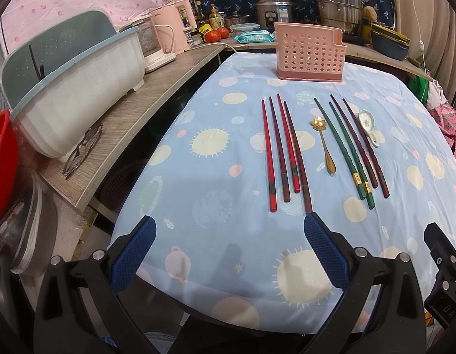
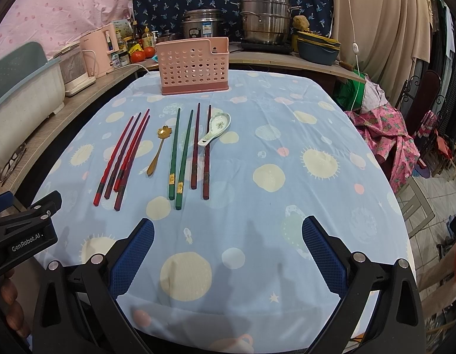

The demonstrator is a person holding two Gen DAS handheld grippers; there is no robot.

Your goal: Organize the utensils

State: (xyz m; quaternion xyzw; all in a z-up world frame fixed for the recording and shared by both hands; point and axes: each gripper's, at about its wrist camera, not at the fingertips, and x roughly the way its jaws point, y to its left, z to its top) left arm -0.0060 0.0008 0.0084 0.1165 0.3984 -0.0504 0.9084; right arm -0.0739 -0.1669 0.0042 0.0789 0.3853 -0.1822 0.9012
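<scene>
Desk (image 2: 287,177), clearance: near edge bare cloth beneath both spread tongs, left tongs (image 1: 229,253) and right tongs (image 2: 228,253); right half open to the far edge. Obstructions: chopsticks (image 2: 180,159) and spoons (image 2: 214,128) in rows left of centre; pink basket (image 2: 194,66) upright at far edge; dish rack (image 1: 74,88) beyond the left edge.

A pink perforated plastic utensil holder (image 2: 194,66) stands at the far side of the cloth-covered counter (image 2: 287,162). Before it lie, left to right: four red chopsticks (image 2: 121,159), a gold metal spoon (image 2: 158,150), two green chopsticks (image 2: 179,156), two maroon chopsticks (image 2: 201,150), and a white ceramic spoon (image 2: 214,128).
</scene>
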